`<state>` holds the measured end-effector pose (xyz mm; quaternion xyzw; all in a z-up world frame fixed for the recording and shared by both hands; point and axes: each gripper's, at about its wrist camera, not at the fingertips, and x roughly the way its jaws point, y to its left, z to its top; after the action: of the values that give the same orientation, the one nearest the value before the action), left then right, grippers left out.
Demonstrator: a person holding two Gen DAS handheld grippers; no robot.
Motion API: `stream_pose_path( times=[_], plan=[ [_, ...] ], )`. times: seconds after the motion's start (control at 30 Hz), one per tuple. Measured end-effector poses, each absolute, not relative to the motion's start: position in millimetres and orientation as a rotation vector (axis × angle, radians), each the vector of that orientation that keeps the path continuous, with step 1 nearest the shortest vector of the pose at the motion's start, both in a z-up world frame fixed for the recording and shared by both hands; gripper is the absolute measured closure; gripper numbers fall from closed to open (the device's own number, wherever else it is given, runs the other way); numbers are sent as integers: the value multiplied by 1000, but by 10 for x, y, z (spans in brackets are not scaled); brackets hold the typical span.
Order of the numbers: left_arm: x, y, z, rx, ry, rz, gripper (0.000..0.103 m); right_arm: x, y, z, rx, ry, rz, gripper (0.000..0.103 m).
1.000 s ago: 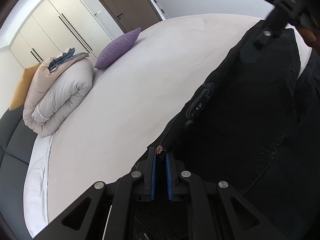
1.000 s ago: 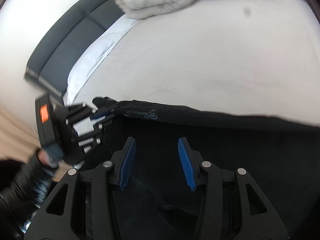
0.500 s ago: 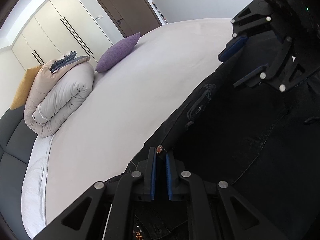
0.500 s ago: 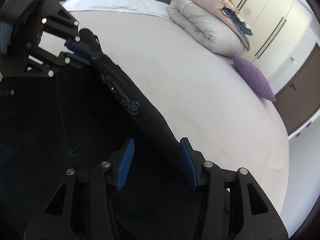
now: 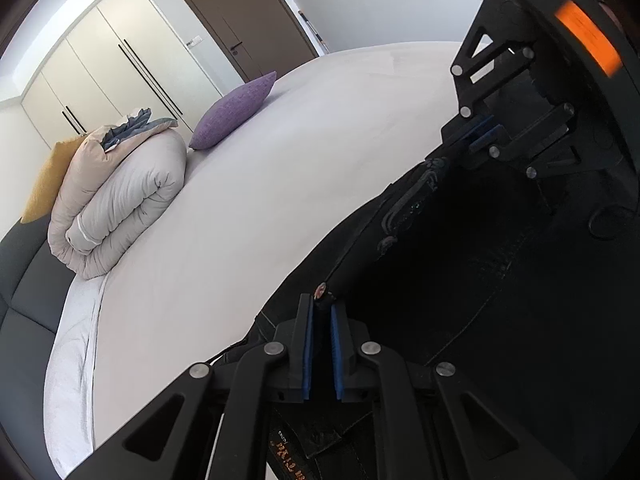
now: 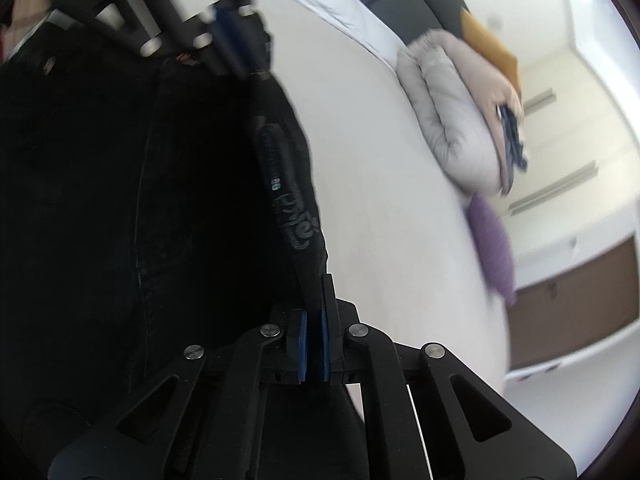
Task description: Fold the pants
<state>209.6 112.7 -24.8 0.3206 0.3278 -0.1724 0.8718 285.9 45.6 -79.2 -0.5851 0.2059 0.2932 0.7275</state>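
Black pants lie on a white bed, their waistband running along the cloth's edge. My left gripper is shut on one end of the waistband, by a metal button. My right gripper is shut on the other end of the waistband. Each gripper shows in the other's view: the right one at the upper right of the left wrist view, the left one at the top of the right wrist view. The pants fill the left of the right wrist view.
A rolled grey duvet with a yellow pillow lies at the head of the bed. A purple cushion lies beside it. A dark headboard, white wardrobes and a brown door stand beyond.
My right gripper has swung in to the waistband's far end and shut on it; it was open before. My left gripper stays shut on its end.
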Motion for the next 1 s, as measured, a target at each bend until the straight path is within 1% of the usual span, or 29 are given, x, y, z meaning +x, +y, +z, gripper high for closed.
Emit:
stream_pose_path(
  times=[0.07, 0.17, 0.23, 0.37, 0.53, 0.9, 1.0],
  plan=[
    [1981, 1107, -245, 713, 673, -371, 95, 2597, 534, -956, -1535, 309, 649, 100],
    [1773, 1088, -280, 779, 676, -401, 96, 2262, 631, -1183, -1790, 121, 670, 100],
    [1617, 1069, -329, 823, 680, -416, 100, 2073, 596, -1306, -1927, 26, 696, 100],
    [1201, 978, -471, 934, 681, -450, 100, 1740, 607, -1478, -2131, -98, 801, 100],
    [799, 913, -659, 1030, 704, -476, 100, 1504, 826, -1470, -2187, -123, 863, 100],
    [324, 1069, -702, 1034, 766, -479, 100, 938, 1774, -1251, -2113, -114, 949, 100],
    [258, 1145, -734, 1023, 789, -476, 100, 1041, 1925, -1302, -2093, -114, 963, 100]
  ],
)
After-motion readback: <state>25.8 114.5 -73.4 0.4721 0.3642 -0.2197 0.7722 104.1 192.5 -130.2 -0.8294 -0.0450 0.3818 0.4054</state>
